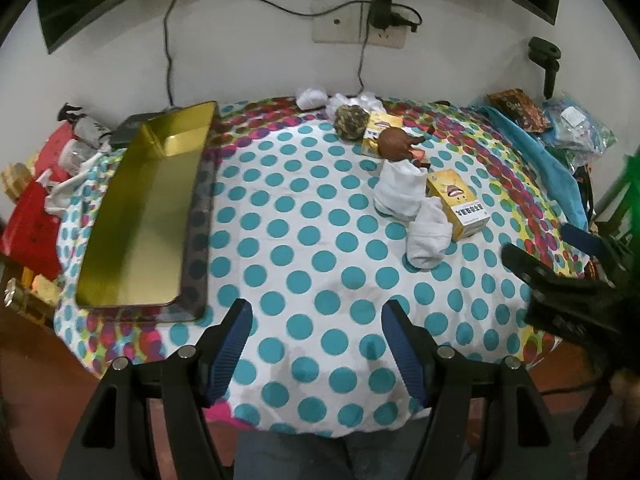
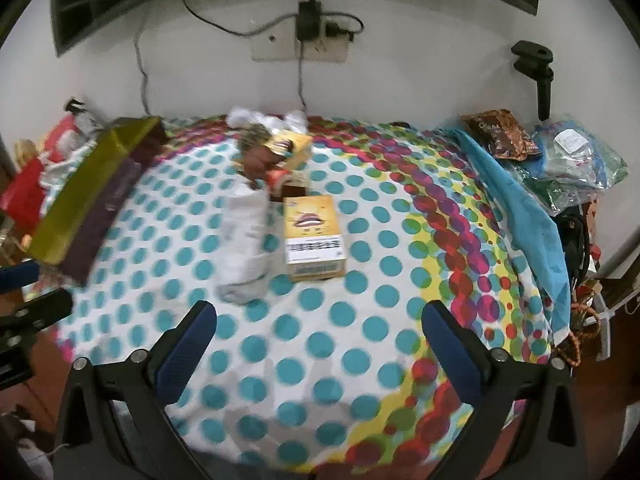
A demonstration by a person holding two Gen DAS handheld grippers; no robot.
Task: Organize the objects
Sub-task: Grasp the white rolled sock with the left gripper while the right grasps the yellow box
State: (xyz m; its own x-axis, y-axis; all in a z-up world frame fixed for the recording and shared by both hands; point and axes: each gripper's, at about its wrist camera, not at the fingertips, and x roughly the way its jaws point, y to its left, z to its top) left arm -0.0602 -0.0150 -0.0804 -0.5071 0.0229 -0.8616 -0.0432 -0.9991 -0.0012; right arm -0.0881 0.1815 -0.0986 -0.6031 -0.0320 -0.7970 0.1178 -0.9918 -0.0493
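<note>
An empty gold tin tray (image 1: 140, 216) lies at the left of the polka-dot table (image 1: 304, 248); it also shows in the right wrist view (image 2: 92, 188). To the right lie white socks (image 1: 404, 196), a yellow box (image 1: 460, 204), a second yellow box (image 1: 380, 130), a brown toy (image 1: 398, 144) and a camouflage ball (image 1: 351, 122). My left gripper (image 1: 316, 320) is open and empty over the table's near edge. My right gripper (image 2: 320, 320) is open and empty, hovering short of the yellow box (image 2: 314, 236) and socks (image 2: 244, 248). It also shows in the left wrist view (image 1: 560, 280).
Red bags and clutter (image 1: 32, 216) pile up left of the tray. A blue cloth (image 1: 532, 152), snack packets (image 1: 518, 110) and plastic bags (image 1: 580, 128) sit at the right edge. White crumpled tissue (image 1: 312, 96) lies by the wall, under a socket with cables (image 1: 360, 32).
</note>
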